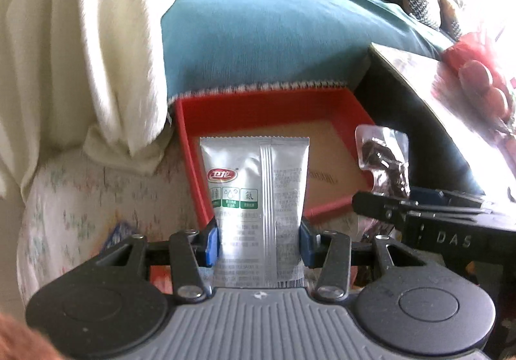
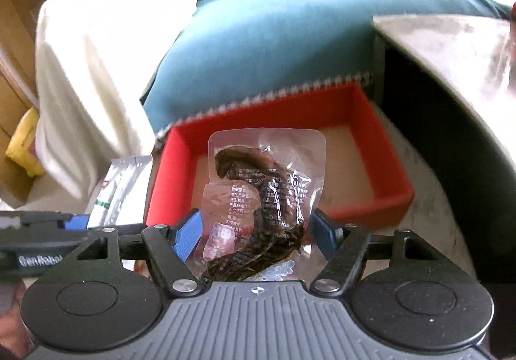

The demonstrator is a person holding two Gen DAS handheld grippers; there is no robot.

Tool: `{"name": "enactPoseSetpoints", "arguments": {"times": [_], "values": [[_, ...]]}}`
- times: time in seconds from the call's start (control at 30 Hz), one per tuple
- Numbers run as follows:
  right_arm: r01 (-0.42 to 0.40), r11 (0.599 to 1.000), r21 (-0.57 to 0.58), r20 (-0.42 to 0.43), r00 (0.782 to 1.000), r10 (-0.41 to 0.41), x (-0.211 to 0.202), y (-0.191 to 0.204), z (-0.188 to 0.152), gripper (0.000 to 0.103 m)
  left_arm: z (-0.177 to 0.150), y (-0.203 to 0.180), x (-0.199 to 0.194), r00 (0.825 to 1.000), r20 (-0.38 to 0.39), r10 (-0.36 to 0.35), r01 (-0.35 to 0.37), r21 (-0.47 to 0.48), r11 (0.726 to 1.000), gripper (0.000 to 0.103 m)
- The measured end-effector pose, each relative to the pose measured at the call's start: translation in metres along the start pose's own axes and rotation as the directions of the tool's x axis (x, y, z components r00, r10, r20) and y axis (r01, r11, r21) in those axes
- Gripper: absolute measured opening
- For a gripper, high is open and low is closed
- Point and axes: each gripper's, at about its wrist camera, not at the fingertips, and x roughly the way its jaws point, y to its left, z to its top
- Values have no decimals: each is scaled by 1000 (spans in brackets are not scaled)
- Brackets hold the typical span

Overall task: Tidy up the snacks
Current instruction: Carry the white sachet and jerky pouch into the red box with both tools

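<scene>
My left gripper (image 1: 258,240) is shut on a silver snack packet (image 1: 254,185), which stands upright between the blue pads. Behind it lies a red tray (image 1: 264,102) with a tan floor, empty as far as I can see. My right gripper (image 2: 254,237) is shut on a clear vacuum pack of dark snack (image 2: 258,185), held above the near part of the red tray (image 2: 380,147). The two grippers are side by side. The clear pack (image 1: 383,160) shows at the right of the left wrist view, and the silver packet (image 2: 119,185) at the left of the right wrist view.
A teal sofa cover (image 1: 274,31) hangs just behind the tray. A white blanket (image 1: 90,47) drapes at the left. A glossy table (image 2: 451,50) juts in from the right, with red round items (image 1: 480,76) on it. A floral cloth (image 1: 80,205) lies under the tray.
</scene>
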Motion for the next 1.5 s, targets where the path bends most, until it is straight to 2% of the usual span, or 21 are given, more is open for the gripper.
{"name": "enactPoseSetpoints", "arguments": {"times": [0.23, 0.37, 0.57, 1.0, 1.2, 1.4, 1.5], "values": [[15, 1000, -10, 28, 1000, -15, 23, -5, 35, 77, 29, -9, 26, 998, 26, 56, -57, 22, 998, 40], [14, 1000, -10, 33, 999, -13, 24, -3, 43, 77, 40, -13, 39, 994, 47, 101, -102, 41, 994, 40], [47, 999, -23, 4, 999, -47, 37, -3, 43, 77, 51, -15, 62, 991, 47, 124, -126, 41, 991, 40], [112, 991, -69, -81, 990, -118, 103, -17, 48, 77, 48, -13, 115, 981, -35, 189, -187, 49, 981, 40], [130, 989, -65, -98, 986, -136, 115, -25, 46, 80, 45, -14, 130, 976, -60, 211, -207, 64, 976, 41], [128, 990, -60, -110, 985, -134, 119, -30, 46, 83, 49, -24, 137, 972, -64, 225, -219, 83, 972, 48], [132, 989, -64, -96, 986, -138, 114, -30, 48, 86, 50, -25, 134, 972, -56, 226, -221, 82, 972, 56]]}}
